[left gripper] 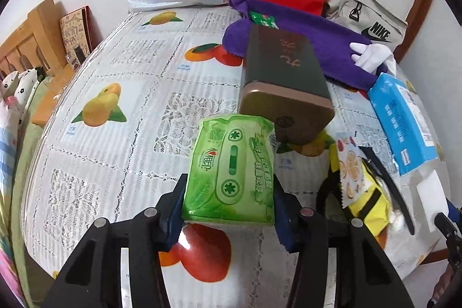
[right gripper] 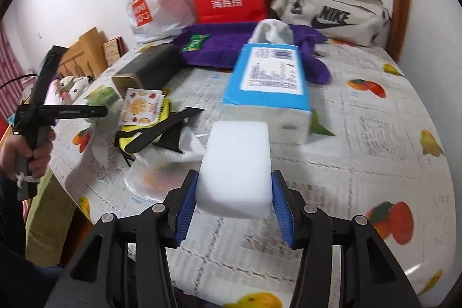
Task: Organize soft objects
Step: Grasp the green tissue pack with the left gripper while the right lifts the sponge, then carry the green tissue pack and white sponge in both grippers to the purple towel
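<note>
Nearest in the left wrist view, the left tongs [left gripper: 228,195] are clamped on a green tissue pack [left gripper: 231,169], their blue pads [left gripper: 176,210] pressing its two sides, the pack lifted clear of the fruit-print surface [left gripper: 115,106]. In the right wrist view the right tongs [right gripper: 234,195] are clamped on a white foam block [right gripper: 236,163], also held above the surface.

Just beyond, toward the middle of the surface, lie a citrus-print sachet [right gripper: 141,106], a yellow pouch [right gripper: 138,132] with a black strap and a blue tissue box [right gripper: 268,85]. A dark tin box [left gripper: 283,80] lies behind the green pack.

At the far edge a purple cloth [right gripper: 231,42] is spread out, a small green packet [right gripper: 195,42] already on it; it looks like the gathering spot. To do the carry well, each grip should stay just firm enough not to crush, the pack should pass over the tin box, and both should be released low onto the cloth.
</note>
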Demonstrator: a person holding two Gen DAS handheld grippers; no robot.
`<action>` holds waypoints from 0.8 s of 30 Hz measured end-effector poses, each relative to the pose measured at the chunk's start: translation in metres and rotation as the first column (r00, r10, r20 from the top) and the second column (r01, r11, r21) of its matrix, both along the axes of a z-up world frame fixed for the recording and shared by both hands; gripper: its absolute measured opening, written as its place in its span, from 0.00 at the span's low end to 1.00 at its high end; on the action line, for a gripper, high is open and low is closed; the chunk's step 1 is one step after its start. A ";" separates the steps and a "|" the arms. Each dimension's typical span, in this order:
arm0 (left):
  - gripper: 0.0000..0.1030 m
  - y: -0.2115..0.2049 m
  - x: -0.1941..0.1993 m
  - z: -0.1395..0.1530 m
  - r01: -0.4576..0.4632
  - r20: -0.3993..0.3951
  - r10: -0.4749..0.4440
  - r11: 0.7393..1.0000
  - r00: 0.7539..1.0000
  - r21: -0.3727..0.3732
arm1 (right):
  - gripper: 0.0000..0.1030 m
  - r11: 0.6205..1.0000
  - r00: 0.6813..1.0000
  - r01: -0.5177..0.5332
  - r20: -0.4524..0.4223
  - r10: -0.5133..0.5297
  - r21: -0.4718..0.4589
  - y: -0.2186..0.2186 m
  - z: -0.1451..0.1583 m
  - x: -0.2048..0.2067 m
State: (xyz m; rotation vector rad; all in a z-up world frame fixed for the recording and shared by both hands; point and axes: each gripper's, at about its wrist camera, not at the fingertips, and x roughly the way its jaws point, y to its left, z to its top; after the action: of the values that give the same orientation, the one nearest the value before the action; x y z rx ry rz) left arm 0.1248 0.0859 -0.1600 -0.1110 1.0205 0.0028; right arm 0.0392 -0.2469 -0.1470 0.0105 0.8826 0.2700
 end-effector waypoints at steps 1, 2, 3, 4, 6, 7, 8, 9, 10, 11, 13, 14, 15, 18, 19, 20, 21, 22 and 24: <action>0.48 -0.001 -0.001 0.004 0.000 0.008 0.000 1.000 1.000 -0.007 | 0.48 1.000 1.000 0.007 0.004 -0.007 0.000 -0.004 0.001 -0.001; 0.48 -0.001 -0.001 0.006 0.003 0.012 -0.003 1.000 1.000 -0.010 | 0.48 1.000 1.000 0.014 0.006 -0.014 0.000 -0.007 0.002 -0.002; 0.48 -0.002 -0.002 0.009 0.005 0.015 -0.005 1.000 1.000 -0.012 | 0.48 1.000 1.000 0.020 0.010 -0.020 0.001 -0.009 0.003 -0.003; 0.48 -0.003 -0.002 0.013 0.009 0.023 -0.008 1.000 1.000 -0.016 | 0.48 1.000 0.999 0.030 0.018 -0.030 0.006 -0.012 0.006 -0.004; 0.48 -0.005 -0.003 0.019 0.014 0.032 -0.013 1.000 0.999 -0.022 | 0.48 0.999 0.999 0.035 0.031 -0.036 0.017 -0.015 0.011 -0.004; 0.48 -0.006 -0.003 0.022 0.016 0.038 -0.014 1.000 0.999 -0.027 | 0.48 0.999 0.998 0.037 0.043 -0.038 0.022 -0.017 0.015 -0.004; 0.48 -0.007 -0.002 0.027 0.020 0.045 -0.018 0.999 0.999 -0.034 | 0.48 0.999 0.998 0.038 0.052 -0.040 0.023 -0.017 0.019 -0.004; 0.48 -0.008 -0.001 0.031 0.026 0.053 -0.024 0.999 0.998 -0.038 | 0.48 0.999 0.997 0.040 0.066 -0.042 0.027 -0.018 0.023 -0.004; 0.48 -0.009 0.000 0.033 0.029 0.057 -0.027 0.999 0.998 -0.037 | 0.48 0.999 0.996 0.040 0.075 -0.042 0.031 -0.019 0.027 -0.002; 0.48 -0.010 0.001 0.037 0.030 0.062 -0.027 0.999 0.998 -0.034 | 0.48 0.999 0.996 0.037 0.081 -0.039 0.034 -0.019 0.030 -0.001; 0.48 -0.012 0.003 0.043 0.035 0.070 -0.032 0.999 0.997 -0.038 | 0.48 0.999 0.995 0.031 0.098 -0.034 0.032 -0.018 0.037 0.003; 0.48 -0.014 0.005 0.047 0.037 0.075 -0.034 0.999 0.997 -0.039 | 0.48 0.999 0.994 0.028 0.102 -0.032 0.034 -0.018 0.039 0.006; 0.48 -0.015 0.006 0.050 0.038 0.079 -0.035 0.999 0.996 -0.036 | 0.48 0.999 0.994 0.024 0.107 -0.028 0.034 -0.018 0.043 0.009; 0.48 -0.018 0.010 0.057 0.041 0.089 -0.038 0.998 0.995 -0.039 | 0.48 0.999 0.991 0.021 0.128 -0.025 0.029 -0.016 0.051 0.017; 0.48 -0.019 0.012 0.059 0.044 0.092 -0.040 0.998 0.995 -0.039 | 0.48 0.999 0.990 0.018 0.138 -0.022 0.033 -0.016 0.056 0.020; 0.48 -0.021 0.014 0.062 0.046 0.097 -0.042 0.998 0.994 -0.036 | 0.48 0.999 0.989 0.018 0.145 -0.023 0.035 -0.016 0.059 0.023; 0.48 -0.021 0.016 0.063 0.048 0.099 -0.044 0.998 0.994 -0.035 | 0.48 0.999 0.988 0.019 0.151 -0.024 0.036 -0.015 0.062 0.026; 0.48 -0.023 0.018 0.064 0.052 0.100 -0.049 0.998 0.994 -0.033 | 0.48 0.999 0.987 0.019 0.157 -0.024 0.038 -0.015 0.065 0.031; 0.48 -0.026 0.023 0.067 0.058 0.102 -0.054 0.998 0.993 -0.032 | 0.48 0.999 0.986 0.020 0.164 -0.026 0.039 -0.015 0.069 0.038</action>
State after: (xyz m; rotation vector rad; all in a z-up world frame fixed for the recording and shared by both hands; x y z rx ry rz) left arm 0.1473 0.0600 -0.0934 -0.1138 0.9226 -0.0712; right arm 0.0773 -0.2619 -0.0779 0.0329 0.7130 0.2620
